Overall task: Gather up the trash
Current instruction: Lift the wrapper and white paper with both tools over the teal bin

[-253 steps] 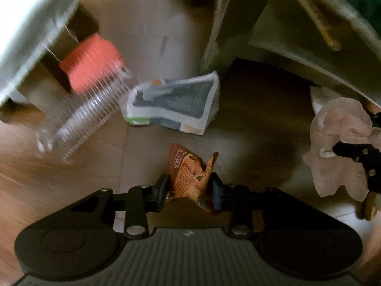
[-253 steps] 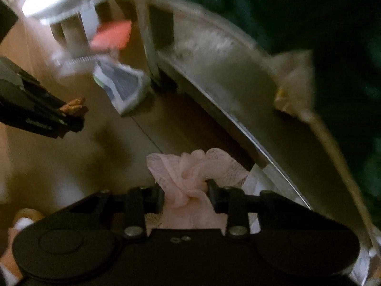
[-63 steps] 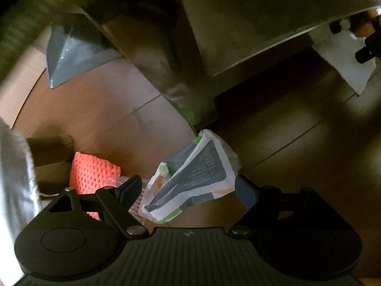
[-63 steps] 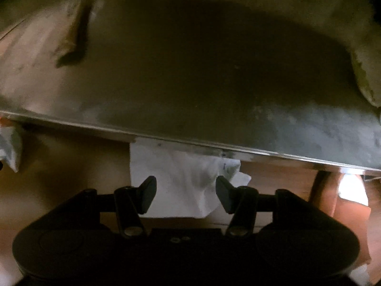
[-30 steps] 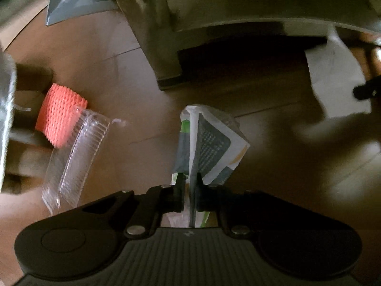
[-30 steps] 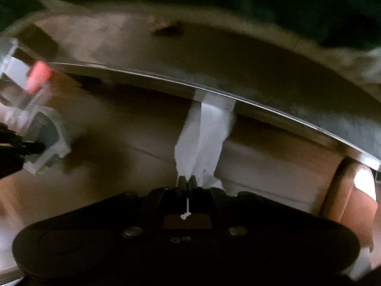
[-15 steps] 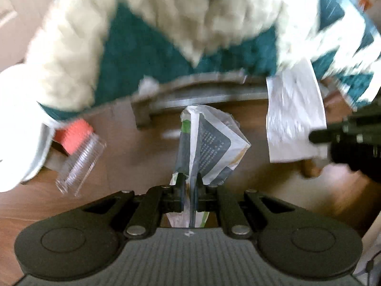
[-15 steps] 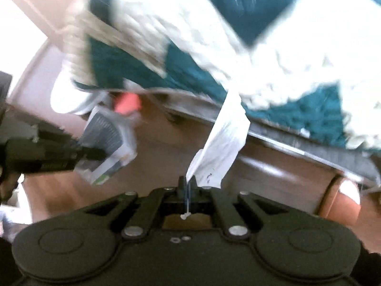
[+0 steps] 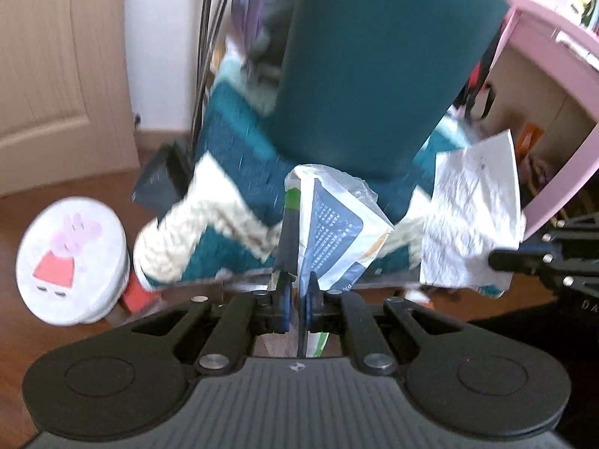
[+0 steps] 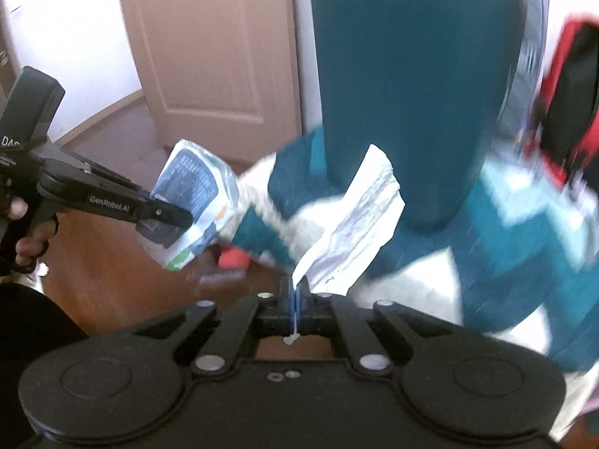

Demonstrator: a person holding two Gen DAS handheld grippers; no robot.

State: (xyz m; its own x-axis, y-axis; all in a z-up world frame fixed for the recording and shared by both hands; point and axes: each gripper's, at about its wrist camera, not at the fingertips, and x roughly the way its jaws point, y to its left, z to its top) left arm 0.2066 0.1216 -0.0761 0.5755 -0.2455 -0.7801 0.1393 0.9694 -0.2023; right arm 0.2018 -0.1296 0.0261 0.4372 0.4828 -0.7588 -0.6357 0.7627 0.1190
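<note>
R gripper w/ crumpled paper

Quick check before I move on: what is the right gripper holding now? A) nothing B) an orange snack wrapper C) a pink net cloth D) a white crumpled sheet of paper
D: the right gripper has its jaws shut on a corner of the white crumpled paper, which hangs clear of the floor.

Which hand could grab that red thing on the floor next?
Neither, really. The left hand-held gripper is shut on the printed wrapper, and the right hand-held gripper is shut on the white paper. The red thing is nearer the left one, though.
</note>
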